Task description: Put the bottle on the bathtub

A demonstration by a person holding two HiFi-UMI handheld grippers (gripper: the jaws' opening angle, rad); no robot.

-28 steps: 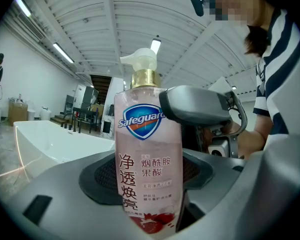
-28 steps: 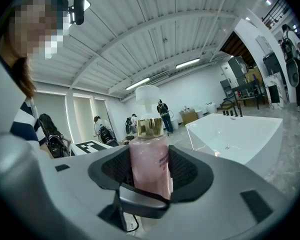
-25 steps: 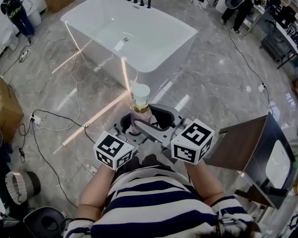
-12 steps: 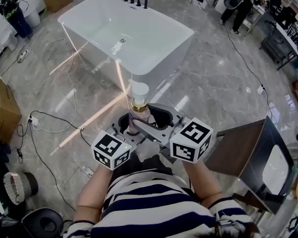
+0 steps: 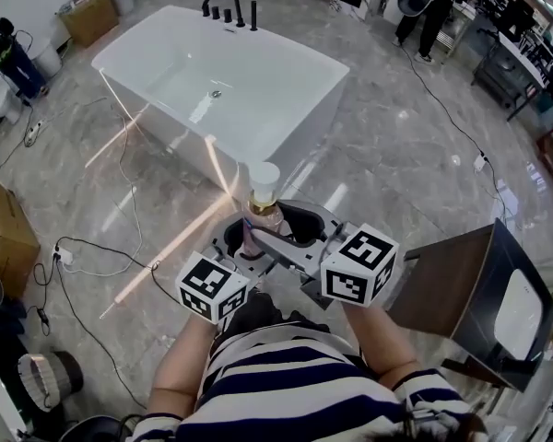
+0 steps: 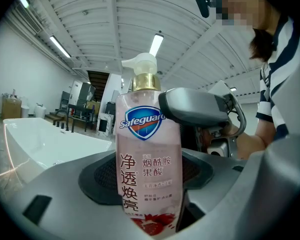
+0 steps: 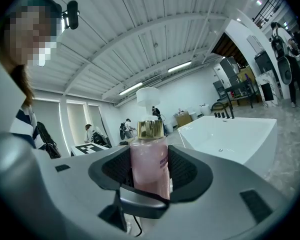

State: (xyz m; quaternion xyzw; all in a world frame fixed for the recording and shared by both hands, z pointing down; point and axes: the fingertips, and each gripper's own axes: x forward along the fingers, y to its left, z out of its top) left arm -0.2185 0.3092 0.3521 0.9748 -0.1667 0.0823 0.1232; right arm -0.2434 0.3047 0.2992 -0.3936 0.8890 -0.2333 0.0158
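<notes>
ITEM 1: bottle (image 5: pixel 261 212). Pink liquid, gold collar, white pump. It's upright and mid-air in front of my chest, over bare floor, not yet on the tub. The grip is unchanged vs 1 s ago and it stands just as upright.

ITEM 2: left gripper (image 5: pixel 240 238). In the left gripper view its jaws pinch the bottle's (image 6: pixel 149 159) lower body, label facing the cam. Same hold as 0.5 s ago.

ITEM 3: right gripper (image 5: pixel 300 224). Its jaws are also closed on the bottle (image 7: pixel 150 164), dark pads either side, gripping from the opp. side. Both grippers overlap at the bottle, w/ each one's jaw showing in the other's view.

ITEM 4: bathtub (image 5: pixel 300 118). White, freestanding, empty, black faucet (image 5: pixel 223 3) at the far end. What has changed: it sits further left and more fully in the head view, and its near end now looks slightly nearer the pump. The grippers haven't shifted rel. to my torso.

ITEM 5: cables (image 5: pixel 120 247). On the floor to my left, off the path.

STATUS: I read this as the carry/approach phase, w/ the body and head moving and the arms not. The rim is still ahead and apart from the bottle. Next I need to close in, then lower the base flat on the near rim before either jaw lets go.
</notes>
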